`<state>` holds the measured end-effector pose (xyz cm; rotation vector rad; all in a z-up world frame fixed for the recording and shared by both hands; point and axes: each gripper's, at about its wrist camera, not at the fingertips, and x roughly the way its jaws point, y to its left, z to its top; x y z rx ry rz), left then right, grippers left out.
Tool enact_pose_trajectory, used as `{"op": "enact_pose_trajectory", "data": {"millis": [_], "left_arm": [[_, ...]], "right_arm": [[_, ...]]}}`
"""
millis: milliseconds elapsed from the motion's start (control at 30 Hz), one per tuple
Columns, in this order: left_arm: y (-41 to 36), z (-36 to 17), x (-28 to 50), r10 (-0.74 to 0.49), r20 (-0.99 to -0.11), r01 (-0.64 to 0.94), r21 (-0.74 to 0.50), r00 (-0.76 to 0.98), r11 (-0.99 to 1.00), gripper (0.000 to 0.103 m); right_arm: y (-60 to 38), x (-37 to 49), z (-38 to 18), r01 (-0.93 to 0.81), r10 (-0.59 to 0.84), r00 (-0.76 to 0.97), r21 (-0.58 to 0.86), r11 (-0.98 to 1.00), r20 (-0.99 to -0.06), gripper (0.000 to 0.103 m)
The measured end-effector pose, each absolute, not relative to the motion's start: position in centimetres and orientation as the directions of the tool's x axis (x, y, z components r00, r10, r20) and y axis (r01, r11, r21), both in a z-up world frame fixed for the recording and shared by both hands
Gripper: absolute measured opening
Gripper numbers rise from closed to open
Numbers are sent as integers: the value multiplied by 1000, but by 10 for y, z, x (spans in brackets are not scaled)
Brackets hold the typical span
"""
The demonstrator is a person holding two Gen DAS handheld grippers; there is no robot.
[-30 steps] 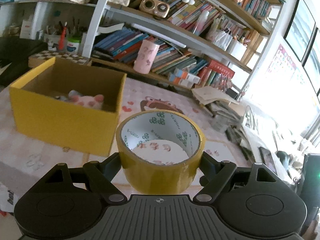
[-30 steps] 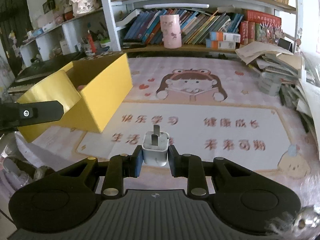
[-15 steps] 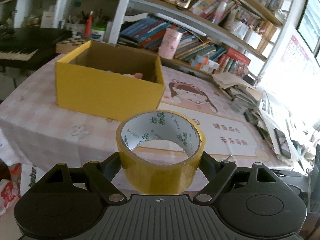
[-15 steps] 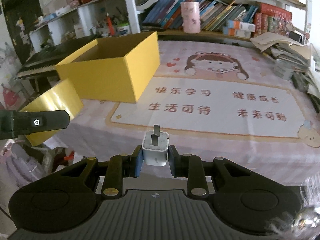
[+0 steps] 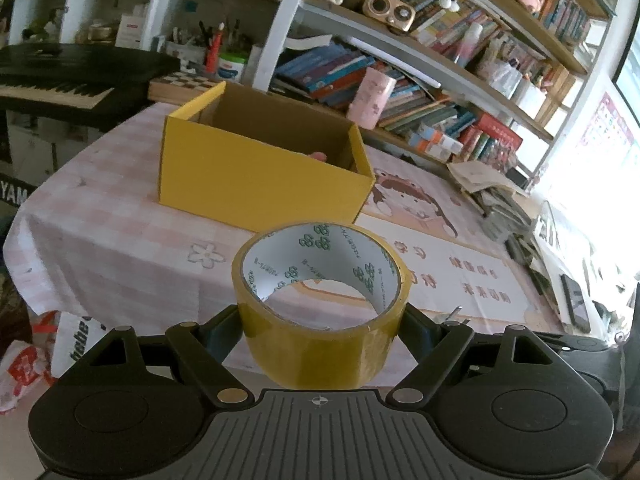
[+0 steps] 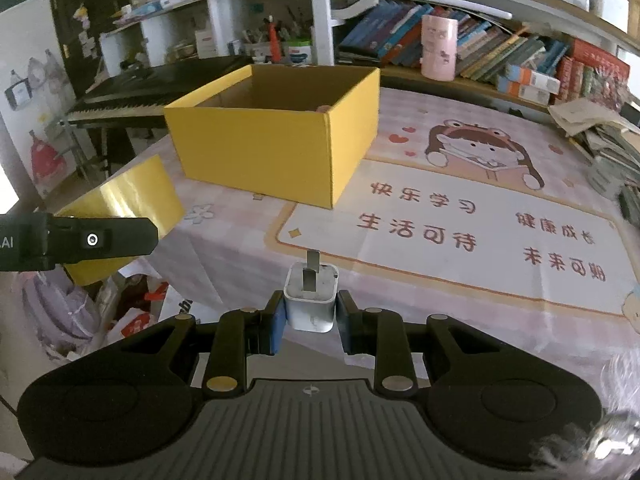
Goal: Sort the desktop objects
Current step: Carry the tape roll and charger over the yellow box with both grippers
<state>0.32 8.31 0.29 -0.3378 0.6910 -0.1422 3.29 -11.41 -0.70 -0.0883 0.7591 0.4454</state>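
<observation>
Left gripper [image 5: 322,320] clamped across a roll of yellow packing tape [image 5: 320,308], one jaw on each side of the roll, its open core facing the camera and tipped up. Right gripper [image 6: 310,312] pinched tight on a small white plug-in charger [image 6: 310,304], blue pads on its two flanks, metal prongs pointing forward and up. Both loads hang in the air at the near edge of the table [image 6: 460,312], not over it; neither touches the cloth. Beyond them the open yellow cardboard box [image 6: 276,144] stands on the pink tablecloth, well apart from both grippers. Something pink [image 5: 319,156] shows just over the box's rim, so at least one item appears already sorted; what it is, cannot tell. Judged state: two items picked up, neither delivered; the carry to the box and both releases remain. The printed mat [image 6: 480,224] beside the box looks bare of loose items. Pose: both grippers angled downward toward the tabletop, side by side, the left one's finger visible at the left edge of the right view.
</observation>
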Motion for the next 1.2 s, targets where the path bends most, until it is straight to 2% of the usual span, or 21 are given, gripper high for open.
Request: {"op": "enact_pose_trajectory", "data": {"millis": [700,1200], "left_arm": [[112,5,-13,-141,-611,-96,-338,779,936,84],[102,5,8,-123,-620,-115,-330,775,937,84]], "right_arm": [[-77,39,-4,-538,444,591,81,839,-674,24],[-81,66,-6,-558,470,566,105,823,-677,24]]}}
